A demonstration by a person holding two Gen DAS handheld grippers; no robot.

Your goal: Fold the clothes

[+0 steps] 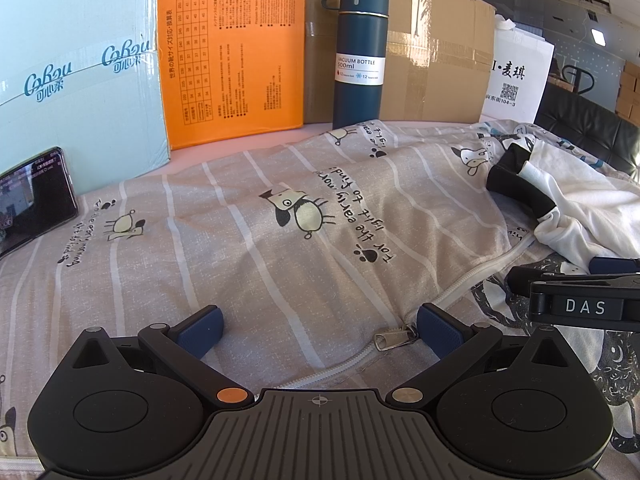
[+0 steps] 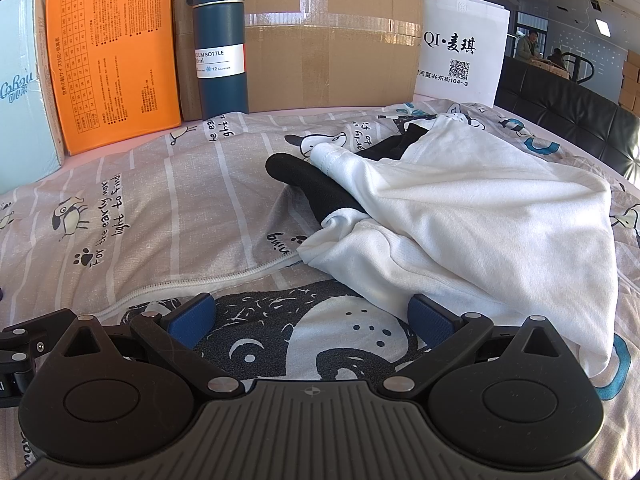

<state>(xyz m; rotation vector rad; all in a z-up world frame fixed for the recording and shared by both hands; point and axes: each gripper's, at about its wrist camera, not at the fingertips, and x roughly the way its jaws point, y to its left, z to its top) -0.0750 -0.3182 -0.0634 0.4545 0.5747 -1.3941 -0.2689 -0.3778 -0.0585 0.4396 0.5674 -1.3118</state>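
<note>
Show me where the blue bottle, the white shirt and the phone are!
blue bottle (image 2: pixel 219 92): right wrist view, on its dark body below the label.
white shirt (image 2: pixel 472 216): right wrist view, on the middle of the crumpled cloth.
phone (image 1: pixel 34 200): left wrist view, on its screen.

Both wrist views sit low over the bedsheet (image 1: pixel 248 248), facing the boxes, sharing the vacuum bottle (image 2: pixel 220 44).

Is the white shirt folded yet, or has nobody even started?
Nothing looks done yet. The white shirt lies crumpled on the patterned bed cover, its black sleeve sticking out. Nothing is in hand: the left claw and right claw are both open and empty. All the folding is left.
</note>
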